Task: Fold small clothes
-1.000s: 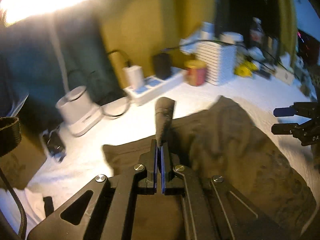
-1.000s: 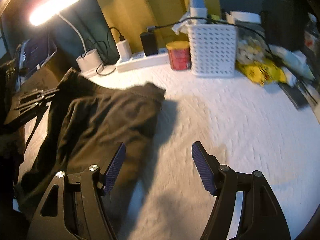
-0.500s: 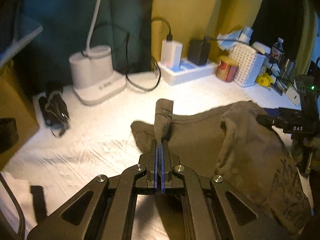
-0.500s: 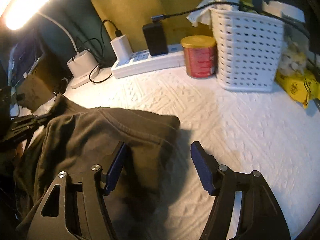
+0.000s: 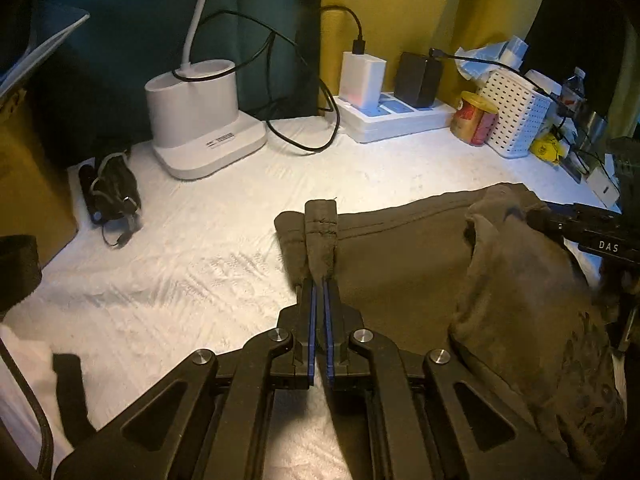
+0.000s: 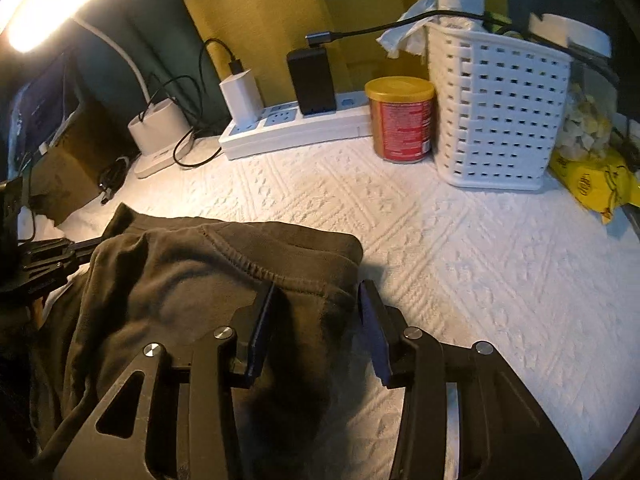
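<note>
A dark olive garment (image 5: 404, 264) lies on the white textured cover (image 5: 200, 264), partly bunched at the right. My left gripper (image 5: 319, 284) is shut on a hemmed corner (image 5: 320, 232) of the garment, which sticks up from the fingers. In the right wrist view the garment (image 6: 192, 280) lies at lower left. My right gripper (image 6: 316, 312) is open, its fingers straddling the garment's stitched hem (image 6: 248, 268), the right edge between them. The right gripper also shows at the right edge of the left wrist view (image 5: 584, 232).
A white lamp base (image 5: 204, 120) and cables stand at the back left. A power strip (image 6: 288, 128) with chargers, a red can (image 6: 402, 120), a white basket (image 6: 496, 108) and a yellow bag (image 6: 592, 180) line the back. A black bundle (image 5: 112, 196) lies left.
My left gripper has carried the held corner down toward the cover. My right gripper has moved forward onto the garment's edge and narrowed its opening.
</note>
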{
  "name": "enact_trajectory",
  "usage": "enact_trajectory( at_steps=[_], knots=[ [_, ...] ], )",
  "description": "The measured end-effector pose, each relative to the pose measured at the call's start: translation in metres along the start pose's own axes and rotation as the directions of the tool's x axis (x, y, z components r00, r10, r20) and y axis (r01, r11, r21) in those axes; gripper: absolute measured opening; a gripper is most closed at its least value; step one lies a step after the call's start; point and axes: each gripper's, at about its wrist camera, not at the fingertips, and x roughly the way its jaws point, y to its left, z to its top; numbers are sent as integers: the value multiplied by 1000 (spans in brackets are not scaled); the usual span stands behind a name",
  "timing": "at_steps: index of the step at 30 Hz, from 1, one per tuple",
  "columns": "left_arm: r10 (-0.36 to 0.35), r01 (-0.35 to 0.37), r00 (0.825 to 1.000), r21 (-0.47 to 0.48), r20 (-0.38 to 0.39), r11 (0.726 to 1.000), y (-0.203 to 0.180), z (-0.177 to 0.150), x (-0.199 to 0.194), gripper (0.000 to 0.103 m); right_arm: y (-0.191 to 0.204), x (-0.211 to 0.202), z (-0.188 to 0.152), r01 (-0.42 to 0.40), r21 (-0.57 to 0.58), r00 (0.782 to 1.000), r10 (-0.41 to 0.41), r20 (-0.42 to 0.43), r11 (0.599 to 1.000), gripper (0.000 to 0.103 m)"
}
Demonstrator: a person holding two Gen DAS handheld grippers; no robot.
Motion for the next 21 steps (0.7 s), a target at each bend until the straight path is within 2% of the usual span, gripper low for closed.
enact_trajectory(
  at_steps=[2,5,8,10,21],
  knots=[
    [9,-9,1000,-15,-5,1000,2,-1,-3,4,1,-5,-3,13,4,1000,-13,4,1000,45],
    [46,-47,999,-19,-9,999,4,-2,-9,12,5,-13,-10,15,3,1000,-15,9,1000,45],
    [55,-55,998,-29,3,998,6,-3,-19,31,9,-22,-16,15,-1,1000,-15,17,1000,45],
    [44,-43,999,-35,17,998,4,-6,-27,48,11,-29,-20,14,-2,1000,-14,22,1000,45],
    [2,-2,999,-3,37,1000,-17,-29,-58,50,26,-55,-49,21,-15,999,-20,38,1000,45]
  ],
)
